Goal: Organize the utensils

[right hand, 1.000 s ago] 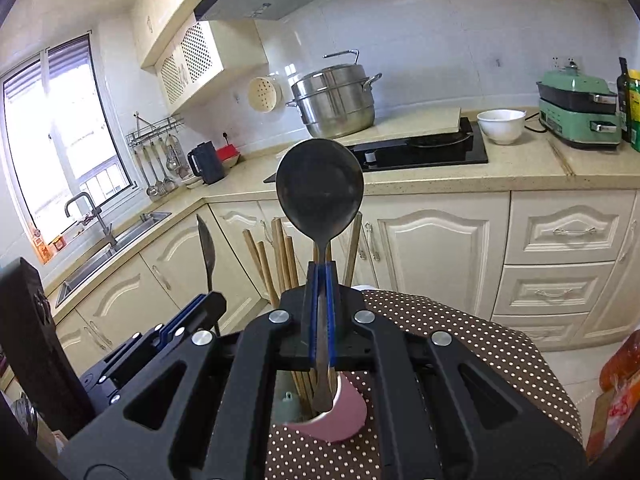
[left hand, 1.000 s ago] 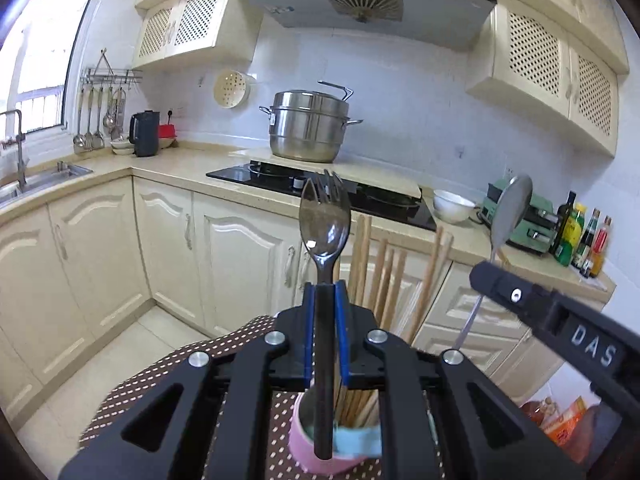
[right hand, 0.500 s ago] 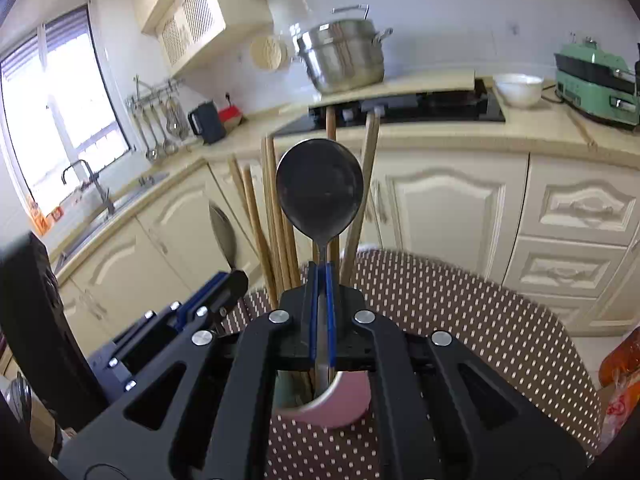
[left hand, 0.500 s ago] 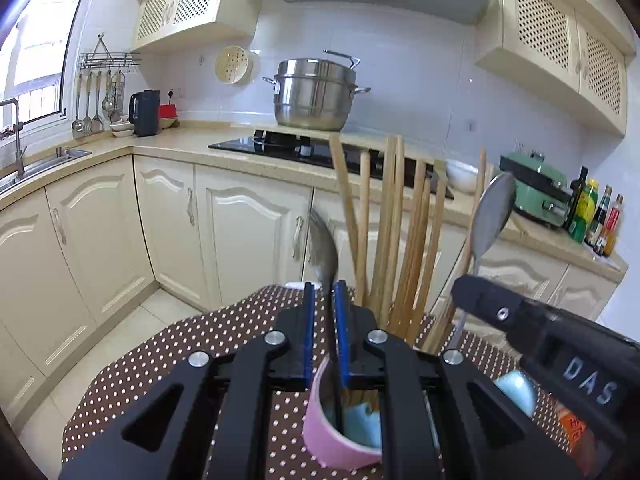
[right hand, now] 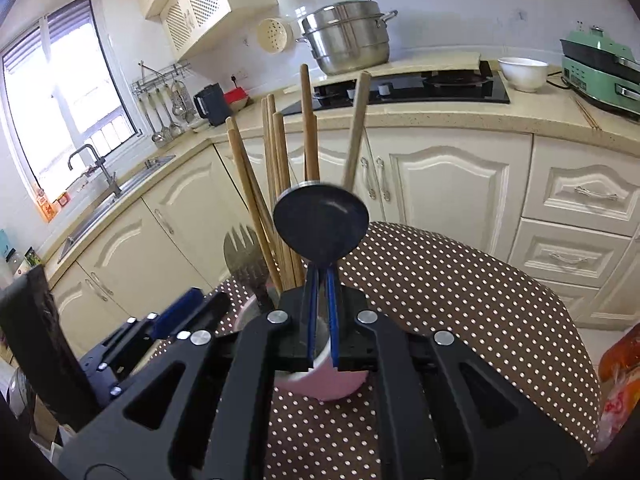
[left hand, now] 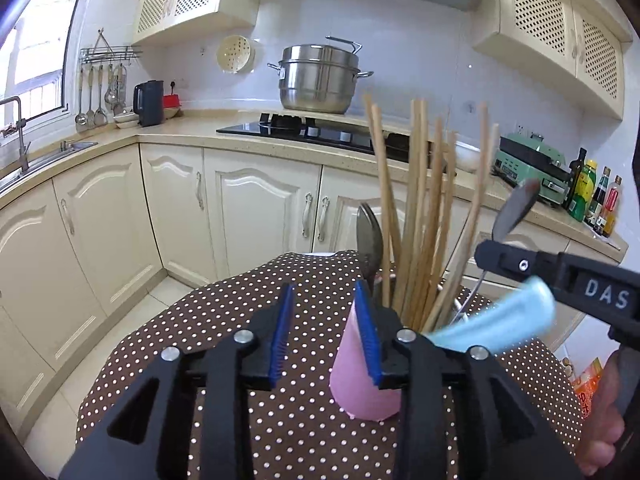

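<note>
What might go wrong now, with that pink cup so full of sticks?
The right tool grips a spoon above the pink cup. The chopsticks crowd the cup, so the handle may snag on them. The cup looks narrow and top-heavy; a sideways nudge might tip it. The open left tool sits against the cup and could knock it.

You see a steel steamer pot (left hand: 319,80) on the black cooktop (left hand: 320,134), a dark kettle (left hand: 148,103) near hanging ladles (left hand: 96,96), and a green appliance (right hand: 600,74) beside a white bowl (right hand: 523,73).
</note>
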Demonstrator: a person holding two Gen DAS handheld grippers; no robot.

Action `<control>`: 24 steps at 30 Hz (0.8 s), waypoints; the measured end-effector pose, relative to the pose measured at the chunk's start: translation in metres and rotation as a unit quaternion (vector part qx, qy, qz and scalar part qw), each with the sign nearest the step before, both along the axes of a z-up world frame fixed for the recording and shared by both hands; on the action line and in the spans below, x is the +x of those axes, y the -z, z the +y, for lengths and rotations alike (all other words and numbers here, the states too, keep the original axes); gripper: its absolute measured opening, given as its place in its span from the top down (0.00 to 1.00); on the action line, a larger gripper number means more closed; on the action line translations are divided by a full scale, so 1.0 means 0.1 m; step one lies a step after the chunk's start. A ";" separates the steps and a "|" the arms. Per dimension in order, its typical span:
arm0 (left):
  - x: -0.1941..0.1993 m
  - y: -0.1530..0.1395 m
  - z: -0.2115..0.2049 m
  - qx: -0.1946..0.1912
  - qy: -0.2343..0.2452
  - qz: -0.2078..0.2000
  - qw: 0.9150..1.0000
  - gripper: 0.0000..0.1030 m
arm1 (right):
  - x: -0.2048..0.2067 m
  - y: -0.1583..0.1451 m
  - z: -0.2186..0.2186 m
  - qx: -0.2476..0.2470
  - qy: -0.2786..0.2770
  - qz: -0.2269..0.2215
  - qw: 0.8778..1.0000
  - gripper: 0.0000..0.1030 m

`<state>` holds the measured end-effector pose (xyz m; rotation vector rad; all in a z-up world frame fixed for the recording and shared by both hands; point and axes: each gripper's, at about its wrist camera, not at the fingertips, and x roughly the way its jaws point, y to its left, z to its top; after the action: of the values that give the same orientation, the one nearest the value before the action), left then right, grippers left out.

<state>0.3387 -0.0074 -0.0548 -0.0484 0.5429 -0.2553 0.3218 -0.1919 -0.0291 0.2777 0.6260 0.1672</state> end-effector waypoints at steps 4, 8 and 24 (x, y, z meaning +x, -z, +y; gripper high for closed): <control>-0.10 -0.04 0.04 0.011 -0.009 -0.009 1.000 0.67 | -0.04 0.05 -0.05 0.009 0.005 0.016 1.000 0.87; -0.19 -0.08 0.05 0.020 -0.016 -0.015 1.000 0.66 | -0.11 0.04 -0.07 0.008 0.011 0.012 1.000 0.81; -1.01 -0.28 0.12 0.034 -0.007 -0.067 0.997 0.47 | -0.98 -0.19 -0.17 -0.016 0.036 -0.068 0.997 0.29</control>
<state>0.2377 0.0047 -0.0270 0.0308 0.4181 -0.2236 0.2237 -0.2086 -0.0101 0.2542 0.4822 0.1064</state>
